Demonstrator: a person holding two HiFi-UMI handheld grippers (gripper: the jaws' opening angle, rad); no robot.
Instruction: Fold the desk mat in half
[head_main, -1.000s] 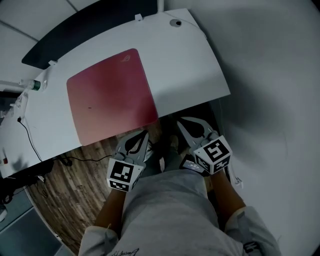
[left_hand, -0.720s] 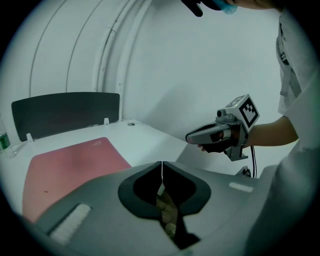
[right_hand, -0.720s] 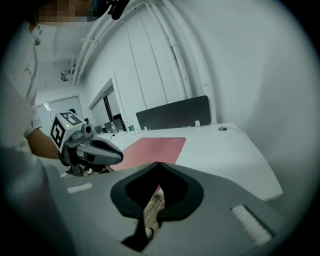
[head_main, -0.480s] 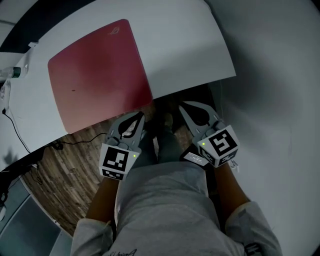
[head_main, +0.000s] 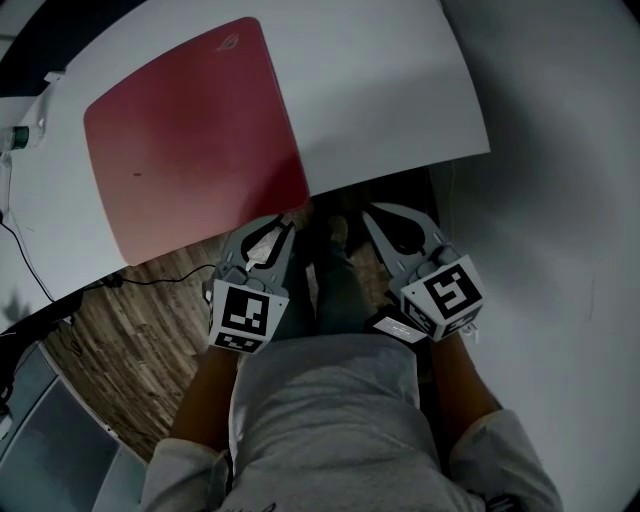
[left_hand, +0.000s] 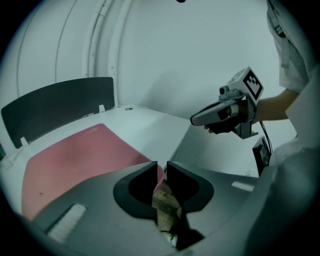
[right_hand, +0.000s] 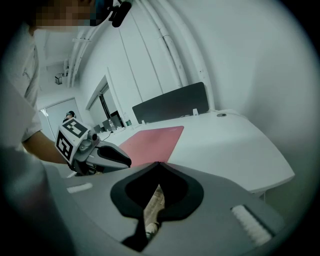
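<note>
Desk mat (head_main: 190, 130): red, lying flat and unfolded on the white desk (head_main: 380, 100), in the upper left of the head view. Its near right corner reaches the desk's front edge. A small pale logo sits at its far right corner.

Left gripper (head_main: 282, 226): held low in front of the desk, centre left of the head view, tips directed at the mat's near right corner and just beside it. Its own view shows the jaws released, with a narrow gap between the tips; they have just been opening. Wooden floor (head_main: 130, 340) shows through the gap and a sliver of red lies at its top. The sliver appears to be behind the tips rather than between them, though the angle does not settle this. Nothing is pinched.

Right gripper (head_main: 372, 212): centre right of the head view, below the desk's front edge and apart from the mat. Its own view shows the jaw tips clenched together at the apex, with nothing in them. The floor shows through the opening below the tips.

The two grippers are side by side, near each other but not touching, with the person's grey shorts (head_main: 330, 420) below them in the frame.

Other items: a dark panel (left_hand: 55, 107) stands upright along the desk's far edge. A thin black cable (head_main: 25, 255) hangs off the desk at the left edge of the head view. A bottle with a green cap (head_main: 20, 137) lies on its side at the far left.
</note>
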